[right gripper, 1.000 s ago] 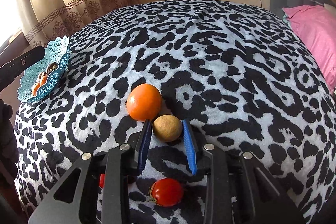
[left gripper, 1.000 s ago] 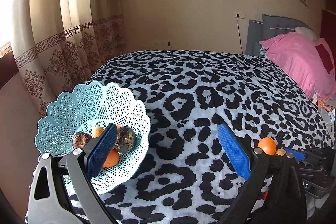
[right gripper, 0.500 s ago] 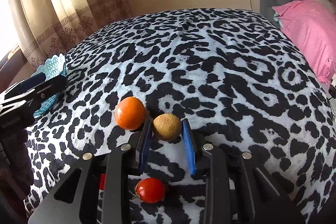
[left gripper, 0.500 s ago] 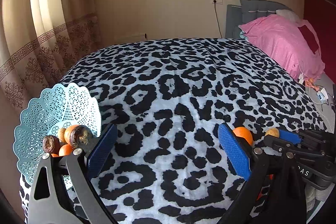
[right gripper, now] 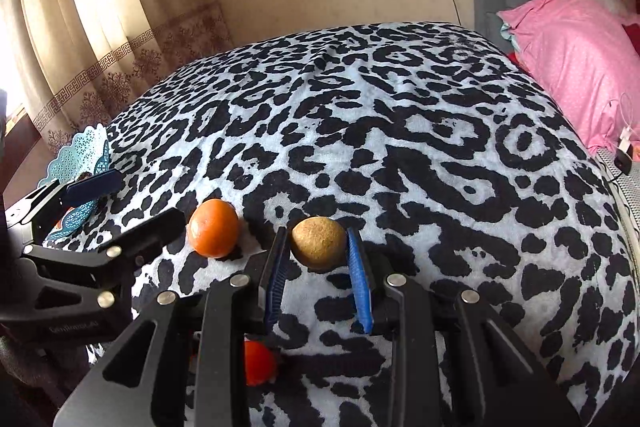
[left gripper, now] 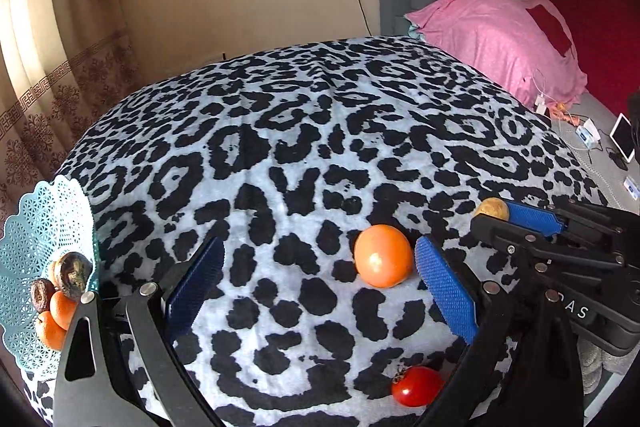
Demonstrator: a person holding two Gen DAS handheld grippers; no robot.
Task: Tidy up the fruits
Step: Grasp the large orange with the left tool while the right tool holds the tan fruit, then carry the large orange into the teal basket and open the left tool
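An orange (left gripper: pixel 382 255) lies on the leopard-print blanket between the wide-apart blue pads of my left gripper (left gripper: pixel 320 287), close to the right pad and untouched. My right gripper (right gripper: pixel 317 239) is shut on a round brown fruit (right gripper: pixel 318 243), held low over the blanket; the same brown fruit (left gripper: pixel 492 209) shows at the right of the left wrist view. A red tomato (left gripper: pixel 416 385) rests nearer, partly hidden under the right gripper in its own view. The pale blue lattice basket (left gripper: pixel 40 223) at the left edge holds several fruits.
The blanket-covered bed (right gripper: pixel 400 107) stretches far ahead. A pink pillow (right gripper: pixel 572 55) and grey headboard stand at the back right. Curtains (right gripper: pixel 100 27) hang on the left behind the basket (right gripper: pixel 86 159). Chargers and cables lie off the bed's right edge.
My left gripper has swung right, away from the basket, and the orange now lies between its open fingers. The right gripper stays shut on the brown fruit.
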